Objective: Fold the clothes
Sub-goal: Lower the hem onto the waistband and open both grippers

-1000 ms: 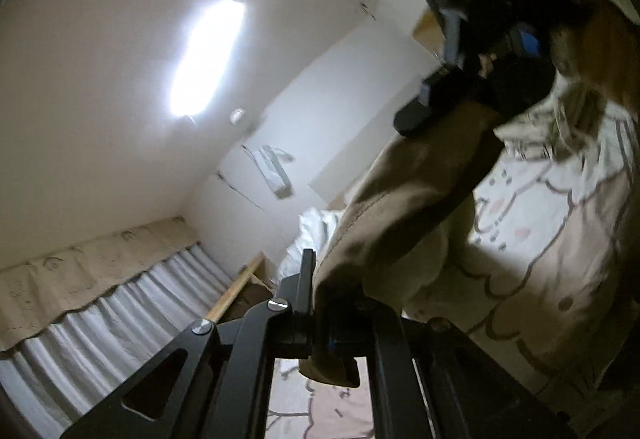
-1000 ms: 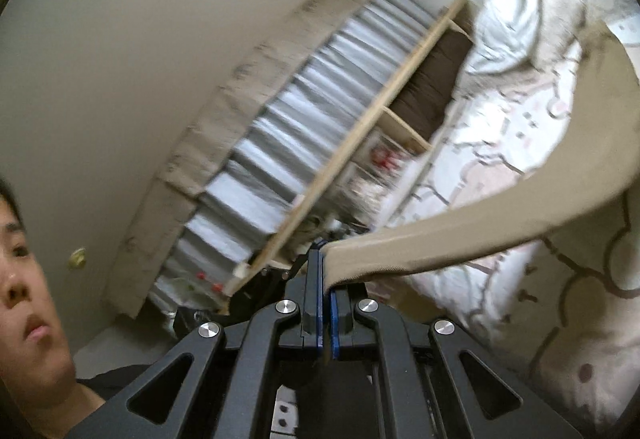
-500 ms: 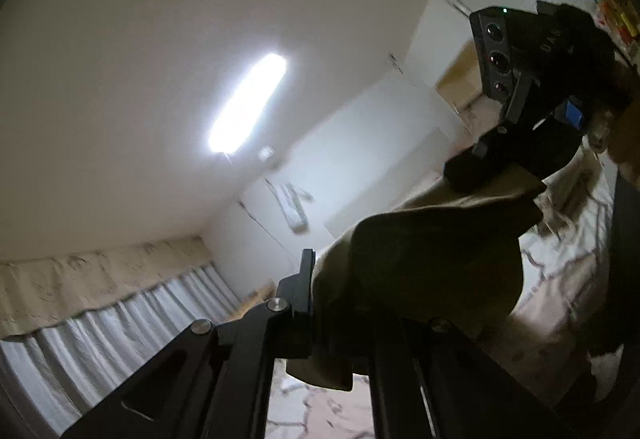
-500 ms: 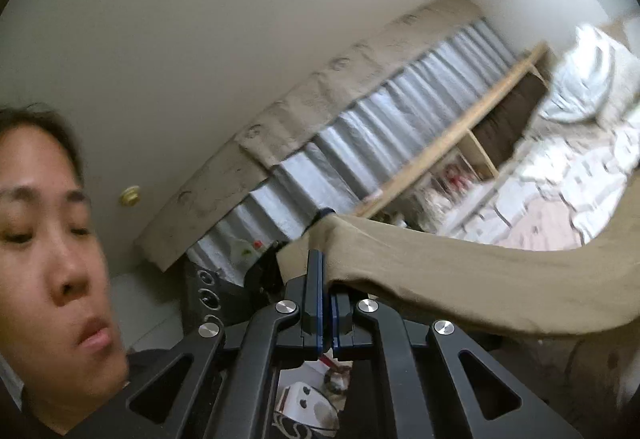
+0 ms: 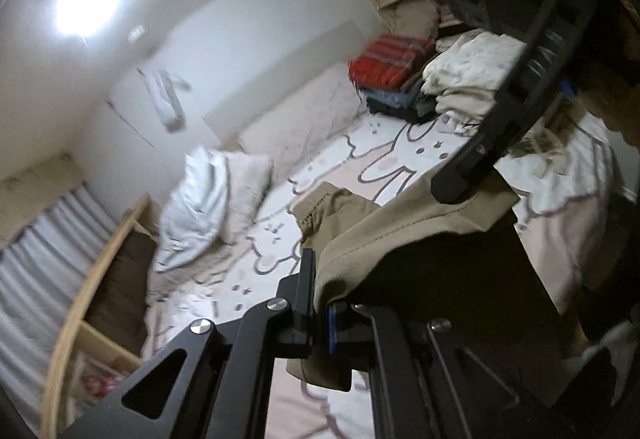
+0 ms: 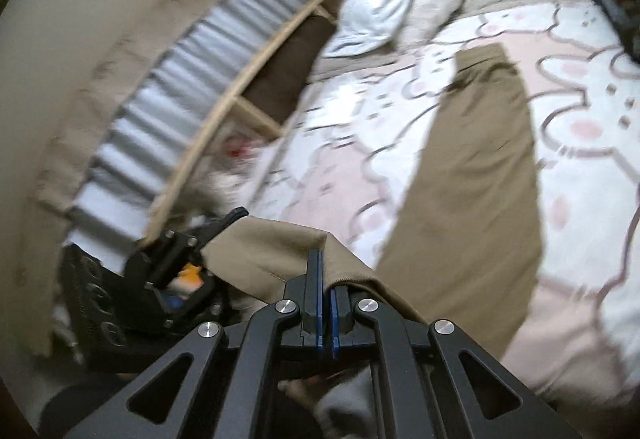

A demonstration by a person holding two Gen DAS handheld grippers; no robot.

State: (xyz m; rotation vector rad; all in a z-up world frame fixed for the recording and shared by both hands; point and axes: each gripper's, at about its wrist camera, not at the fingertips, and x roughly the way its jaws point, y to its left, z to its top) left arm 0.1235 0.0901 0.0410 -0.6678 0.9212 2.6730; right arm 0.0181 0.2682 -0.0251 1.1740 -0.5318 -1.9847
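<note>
Khaki trousers (image 6: pixel 476 159) stretch from both grippers out over the bunny-print bed sheet (image 6: pixel 588 91), their elastic waistband (image 6: pixel 480 53) lying at the far end. My right gripper (image 6: pixel 325 279) is shut on one hem corner at the bed's near side. My left gripper (image 6: pixel 216 231) is at the left of that view, holding the other corner. In the left wrist view, the left gripper (image 5: pixel 320 299) is shut on a fold of the trousers (image 5: pixel 420 223). The right gripper (image 5: pixel 456 191) reaches in from the upper right, its tips on the fabric.
A stack of folded clothes (image 5: pixel 390 59), red on top, and pale bedding (image 5: pixel 472 67) sit at the bed's far corner. A white pillow (image 6: pixel 384 11) lies by the headboard. A wooden shelf (image 6: pixel 256 71) and a striped curtain (image 6: pixel 152 111) run along the left side.
Both grippers have swung down from facing the ceiling and wall to facing the bed. The trousers, hanging in the air before, now lie out across the sheet. Both grips unchanged.
</note>
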